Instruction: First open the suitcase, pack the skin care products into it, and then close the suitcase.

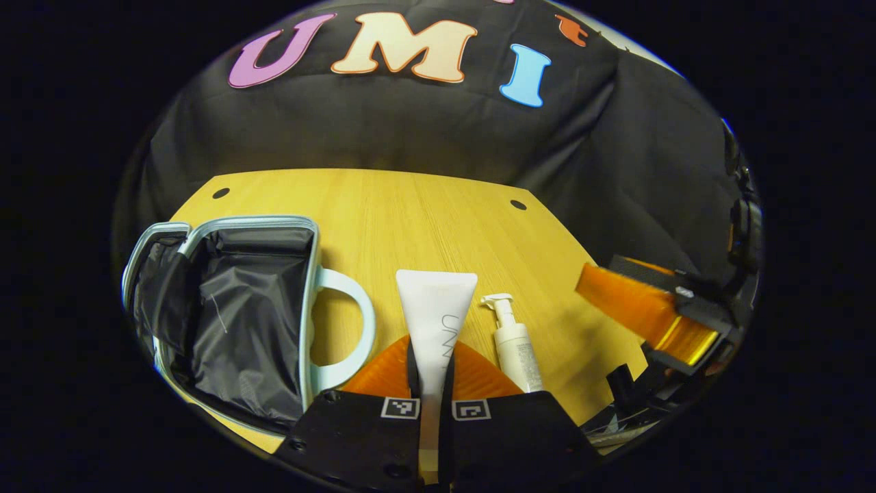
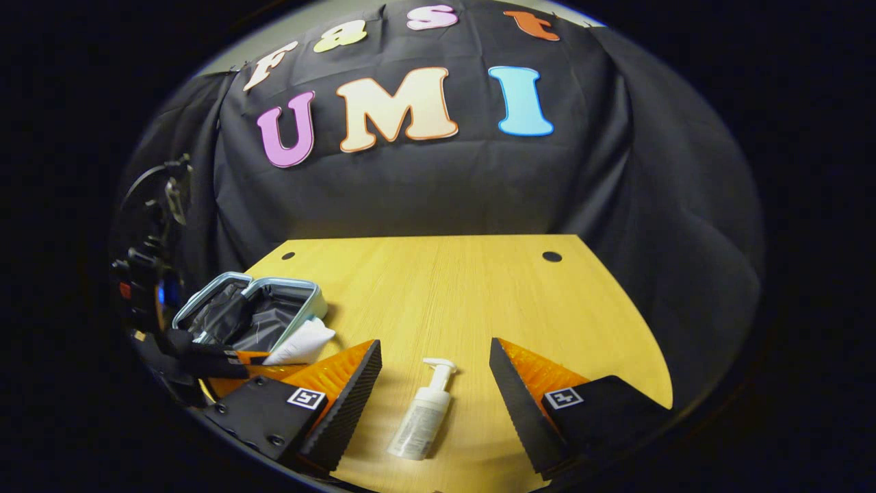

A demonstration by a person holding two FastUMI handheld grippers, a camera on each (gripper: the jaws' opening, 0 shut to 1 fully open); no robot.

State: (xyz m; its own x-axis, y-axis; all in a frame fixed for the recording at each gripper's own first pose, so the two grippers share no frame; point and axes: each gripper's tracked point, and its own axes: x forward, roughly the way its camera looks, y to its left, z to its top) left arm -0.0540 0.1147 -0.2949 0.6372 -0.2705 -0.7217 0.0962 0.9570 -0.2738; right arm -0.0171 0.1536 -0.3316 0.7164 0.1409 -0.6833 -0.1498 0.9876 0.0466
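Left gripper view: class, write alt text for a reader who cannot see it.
The left gripper is shut on a white squeeze tube above a light wooden table. An open pale-blue suitcase with black lining lies beside it, and a small white pump bottle lies on its other side.

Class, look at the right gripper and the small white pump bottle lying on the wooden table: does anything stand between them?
Nothing visible does. The small white pump bottle lies on the bare wooden table, straight ahead between the open fingers of the right gripper, with no other object in the gap.
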